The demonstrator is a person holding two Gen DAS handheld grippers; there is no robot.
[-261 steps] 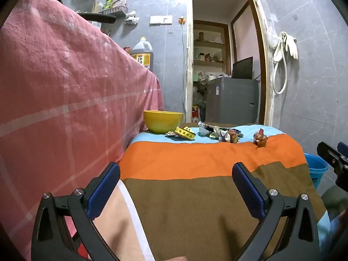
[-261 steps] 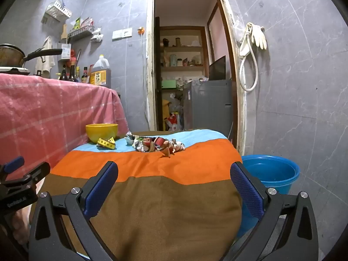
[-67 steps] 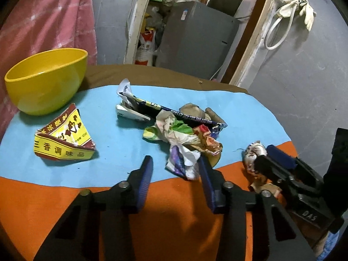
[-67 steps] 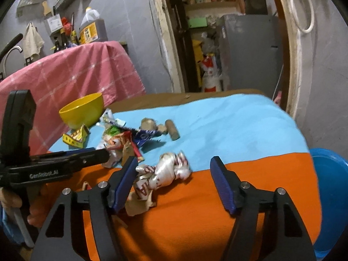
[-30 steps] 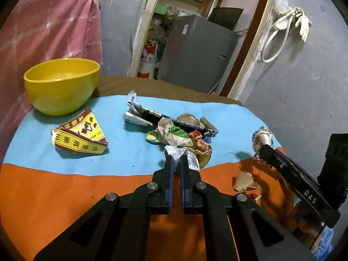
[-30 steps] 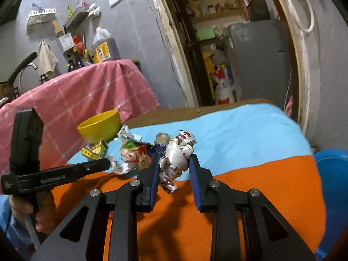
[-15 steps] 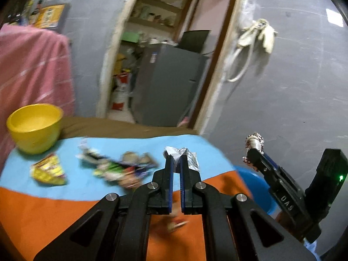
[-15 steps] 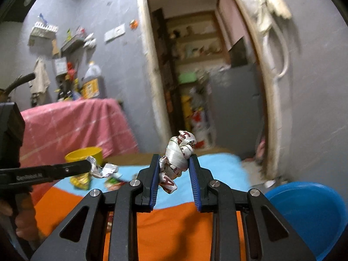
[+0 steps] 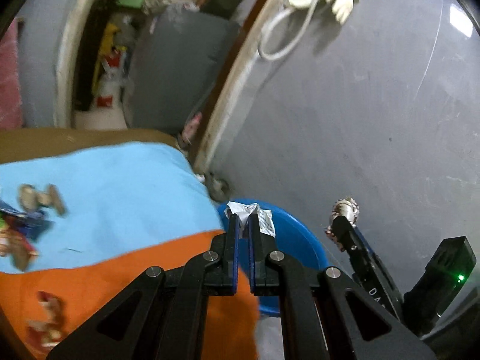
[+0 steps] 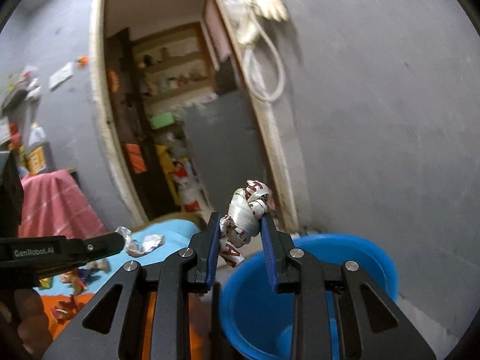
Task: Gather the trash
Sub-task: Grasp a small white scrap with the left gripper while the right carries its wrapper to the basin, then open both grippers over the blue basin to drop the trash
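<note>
My left gripper is shut on a crumpled silver-white wrapper and holds it over the near rim of the blue bucket. My right gripper is shut on a twisted white-and-red wrapper and holds it above the blue bucket. In the left wrist view the right gripper is at the right, past the bucket. In the right wrist view the left gripper comes in from the left with its wrapper. More trash lies on the striped cloth.
The table under the blue, orange and brown cloth ends just left of the bucket. A grey tiled wall stands behind the bucket. A doorway opens beyond the table. A hose and gloves hang on the wall.
Both grippers have swung right from over the table to the blue bucket, each keeping its wrapper. The bucket now lies right under them.
</note>
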